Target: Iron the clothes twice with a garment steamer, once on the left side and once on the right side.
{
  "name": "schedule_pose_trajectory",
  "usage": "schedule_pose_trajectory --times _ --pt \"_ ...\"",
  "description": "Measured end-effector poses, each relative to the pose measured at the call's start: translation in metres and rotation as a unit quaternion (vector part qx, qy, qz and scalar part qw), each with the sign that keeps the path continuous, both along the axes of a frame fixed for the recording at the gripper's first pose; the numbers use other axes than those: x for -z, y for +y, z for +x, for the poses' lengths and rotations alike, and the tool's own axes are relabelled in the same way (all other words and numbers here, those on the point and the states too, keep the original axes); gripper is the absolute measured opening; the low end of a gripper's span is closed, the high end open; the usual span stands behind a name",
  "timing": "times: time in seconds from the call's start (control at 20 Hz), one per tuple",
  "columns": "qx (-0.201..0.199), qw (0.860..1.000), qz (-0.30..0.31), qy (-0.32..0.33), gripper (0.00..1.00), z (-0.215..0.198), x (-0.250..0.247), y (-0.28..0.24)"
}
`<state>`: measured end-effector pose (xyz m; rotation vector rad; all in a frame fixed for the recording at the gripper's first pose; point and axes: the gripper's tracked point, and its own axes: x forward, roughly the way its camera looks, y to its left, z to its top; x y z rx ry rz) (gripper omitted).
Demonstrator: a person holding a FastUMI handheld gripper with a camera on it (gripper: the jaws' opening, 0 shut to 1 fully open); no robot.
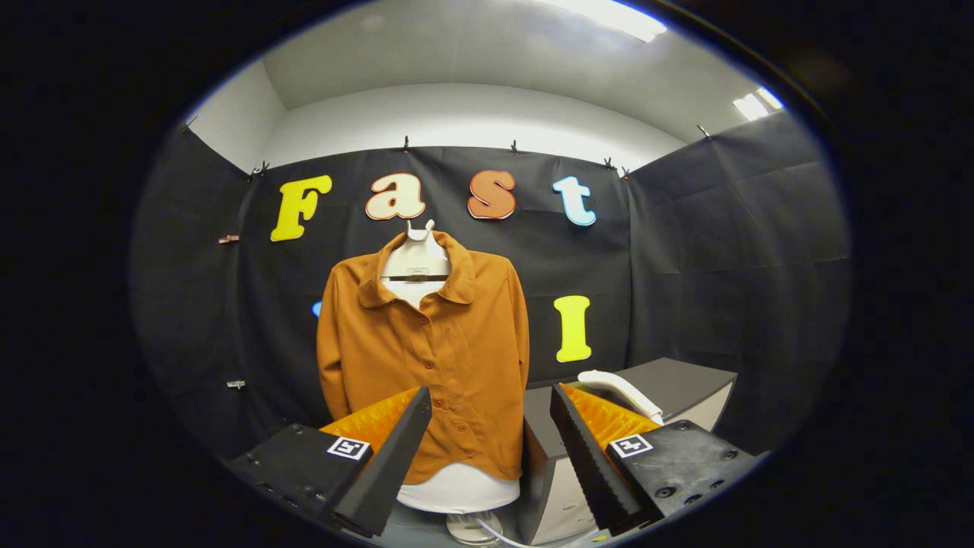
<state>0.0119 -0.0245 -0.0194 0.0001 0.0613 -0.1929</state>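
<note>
An orange-brown button-up shirt (pixel 426 358) hangs on a white mannequin torso (pixel 459 487) on a stand, straight ahead and beyond the fingers. A white garment steamer (pixel 620 392) lies on a grey box (pixel 670 388) to the right of the shirt, just beyond the right finger. My gripper (pixel 491 399) is open, its fingers spread wide with nothing between them; the shirt's lower front shows through the gap.
The grey box (pixel 552 487) stands close beside the mannequin's right side. The mannequin's round base (pixel 472 527) and a white cord sit low between the fingers. Black cloth walls close in the back and both sides.
</note>
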Motion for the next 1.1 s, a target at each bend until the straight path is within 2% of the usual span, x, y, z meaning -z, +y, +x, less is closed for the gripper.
schedule_pose_trajectory --times 0.45,0.9,1.1 --pt "0.047 0.999 0.000 0.014 0.98 0.030 0.014 -0.069" --pt "0.074 0.997 0.008 0.032 0.99 0.104 0.036 -0.187" --pt "0.067 0.996 0.021 0.057 0.98 0.138 0.058 -0.231"
